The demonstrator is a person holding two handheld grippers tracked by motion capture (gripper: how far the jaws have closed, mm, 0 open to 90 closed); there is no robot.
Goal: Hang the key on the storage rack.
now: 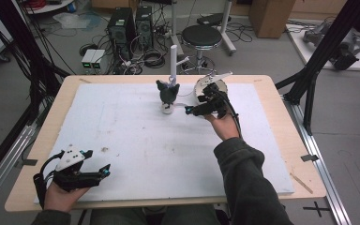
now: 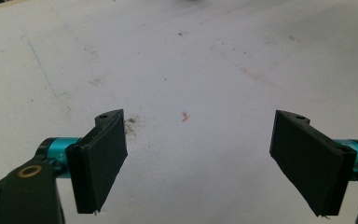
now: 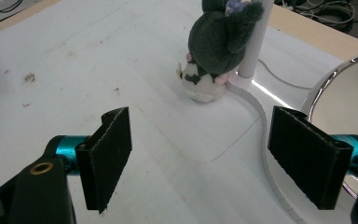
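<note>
The plush toy sits upright at the far middle of the white board, touching the foot of a white post that rises just behind it. The right gripper hovers just beside the toy, on its right, with the 2 jaws spread apart and nothing between them. A shiny bowl stands close behind that gripper, also to the toy's right.

The right gripper view adds what the high view is too small to tell: the plush toy is dark green with a pale face, and the post stands on a flat white base plate whose curved edge runs past the toy toward the bowl. Nothing lies between the jaws and the toy.

The left gripper rests well apart from the toy, at the near left corner of the board, its jaws wide and empty. The left gripper view shows bare board with small stains.
</note>
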